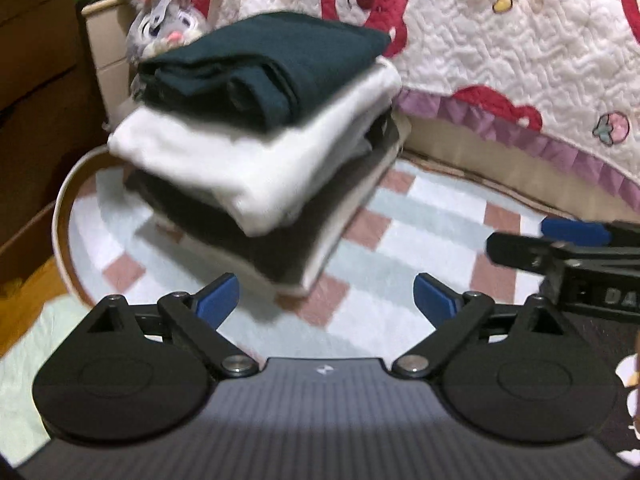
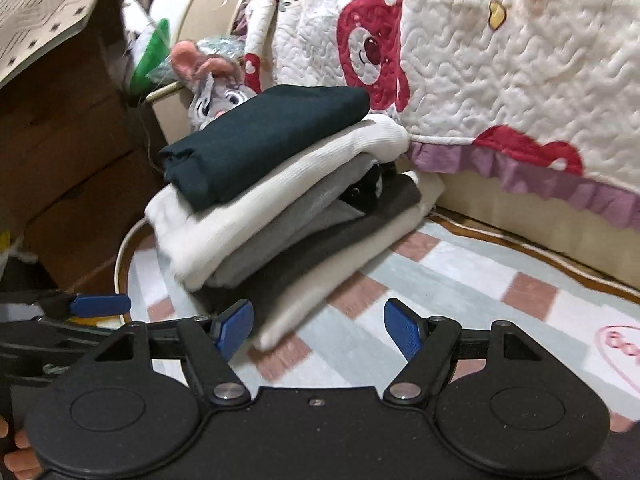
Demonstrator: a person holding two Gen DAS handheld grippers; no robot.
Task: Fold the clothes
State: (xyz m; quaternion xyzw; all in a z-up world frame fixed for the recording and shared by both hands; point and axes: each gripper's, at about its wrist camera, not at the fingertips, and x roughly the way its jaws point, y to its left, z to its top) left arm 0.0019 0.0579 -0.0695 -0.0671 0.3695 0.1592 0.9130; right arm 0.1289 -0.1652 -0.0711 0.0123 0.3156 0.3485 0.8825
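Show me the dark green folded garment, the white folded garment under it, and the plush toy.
dark green folded garment (image 2: 272, 136), right wrist view, middle of its top face
white folded garment (image 2: 240, 216), right wrist view, its front folded edge
plush toy (image 2: 222, 92), right wrist view, its face

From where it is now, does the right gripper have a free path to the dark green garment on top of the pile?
Probably yes. The right gripper is open and empty, the dark green garment lies uncovered on top, and nothing stands between them.

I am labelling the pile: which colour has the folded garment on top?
Dark teal, nearly black-green: the top garment, clearest in the right wrist view.
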